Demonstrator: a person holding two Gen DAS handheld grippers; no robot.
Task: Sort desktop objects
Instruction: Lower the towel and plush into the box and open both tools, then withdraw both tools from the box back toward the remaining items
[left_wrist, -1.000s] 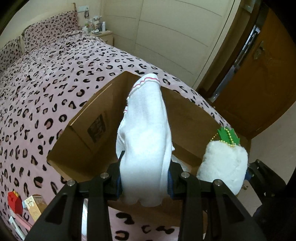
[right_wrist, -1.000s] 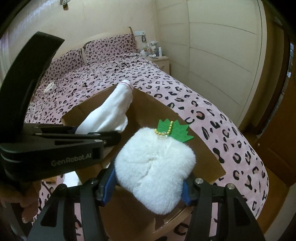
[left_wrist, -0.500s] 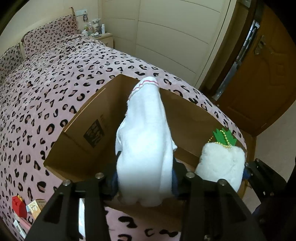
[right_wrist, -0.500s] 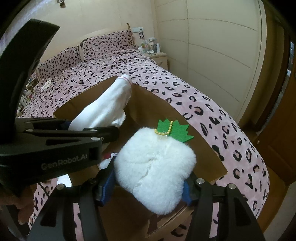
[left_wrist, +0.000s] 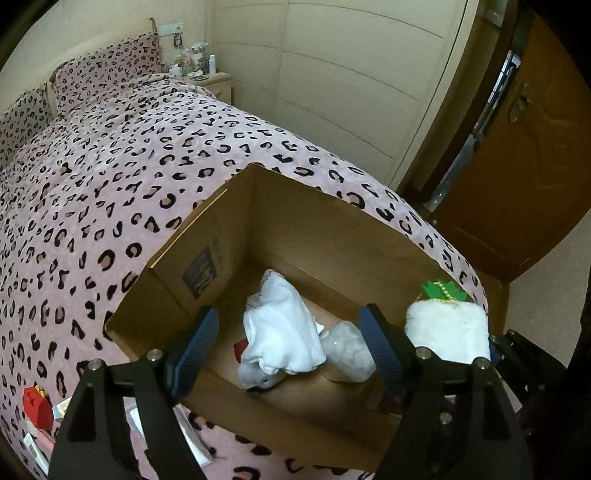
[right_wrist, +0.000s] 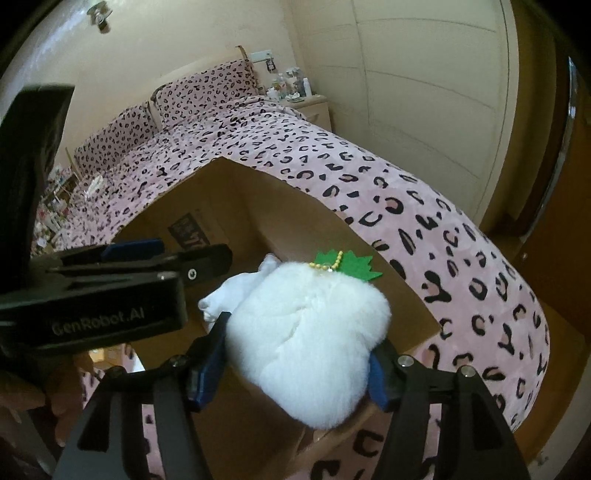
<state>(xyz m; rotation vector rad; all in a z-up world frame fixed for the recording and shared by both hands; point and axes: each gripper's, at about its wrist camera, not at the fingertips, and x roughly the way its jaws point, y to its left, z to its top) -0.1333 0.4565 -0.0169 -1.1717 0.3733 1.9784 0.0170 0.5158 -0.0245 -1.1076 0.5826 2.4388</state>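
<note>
On the side of my left gripper (right_wrist: 110, 273), in the right wrist view, I read "GenRobot.AI" in pale letters on the black body; the cardboard box (left_wrist: 369, 236) carries a dark printed label (left_wrist: 199, 273) on its inner left wall, but its letters are too blurred for me to read in either view; no other writing is legible.

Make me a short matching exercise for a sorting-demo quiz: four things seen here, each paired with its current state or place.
Things:
1. left claw
2. right claw
3. white cloth sock
4. open brown cardboard box

States:
A. resting on the leopard-print bedspread
B. shut on the fluffy white plush toy with green felt leaves
C. open, holding nothing
D. lying inside the box

Pairs: 1-C, 2-B, 3-D, 4-A
</note>
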